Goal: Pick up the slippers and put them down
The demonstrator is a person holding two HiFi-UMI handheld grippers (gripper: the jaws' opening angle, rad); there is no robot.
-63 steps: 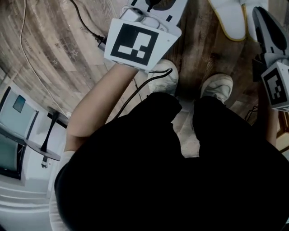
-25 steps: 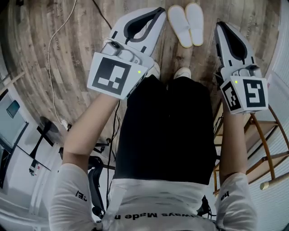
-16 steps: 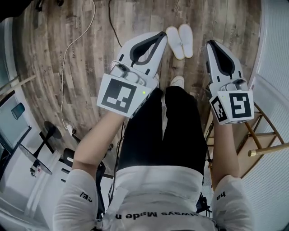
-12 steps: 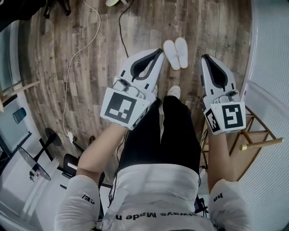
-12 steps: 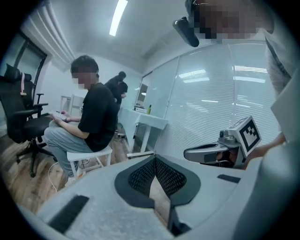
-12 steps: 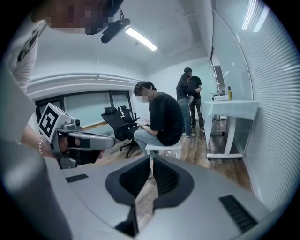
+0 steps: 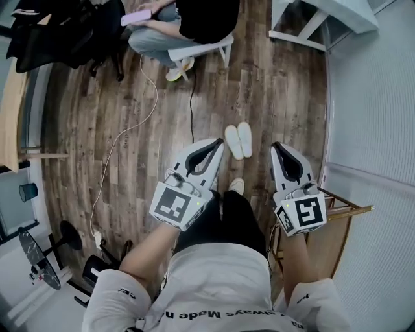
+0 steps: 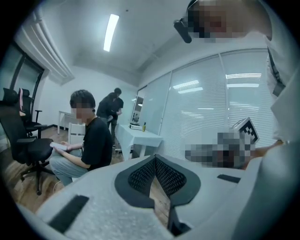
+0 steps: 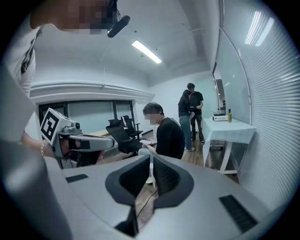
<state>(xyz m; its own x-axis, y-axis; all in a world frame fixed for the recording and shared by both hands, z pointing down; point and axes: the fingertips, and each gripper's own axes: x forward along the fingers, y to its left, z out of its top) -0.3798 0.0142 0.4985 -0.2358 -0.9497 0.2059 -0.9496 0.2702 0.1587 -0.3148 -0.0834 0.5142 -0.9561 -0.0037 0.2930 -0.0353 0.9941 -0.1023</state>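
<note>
A pair of white slippers (image 7: 238, 140) lies side by side on the wood floor, far below, just ahead of the person's feet. My left gripper (image 7: 218, 144) is held high in the air, left of and nearer than the slippers, its jaws shut with nothing in them. My right gripper (image 7: 277, 146) is at the same height on the right, also shut and empty. In the left gripper view the left gripper (image 8: 154, 158) points nearly level across the room, its tips meeting. The right gripper (image 9: 151, 158) does the same in its own view. Neither gripper view shows the slippers.
A seated person (image 7: 188, 23) on a white chair is across the floor. A cable (image 7: 123, 146) trails over the boards on the left. A white table (image 7: 324, 16) stands at the far right, and a wooden frame (image 7: 347, 211) beside my right arm by the blinds.
Both grippers have risen well away from the floor, still shut. The slippers stay on the floor and now look smaller and farther off. More of the room has come into view.
</note>
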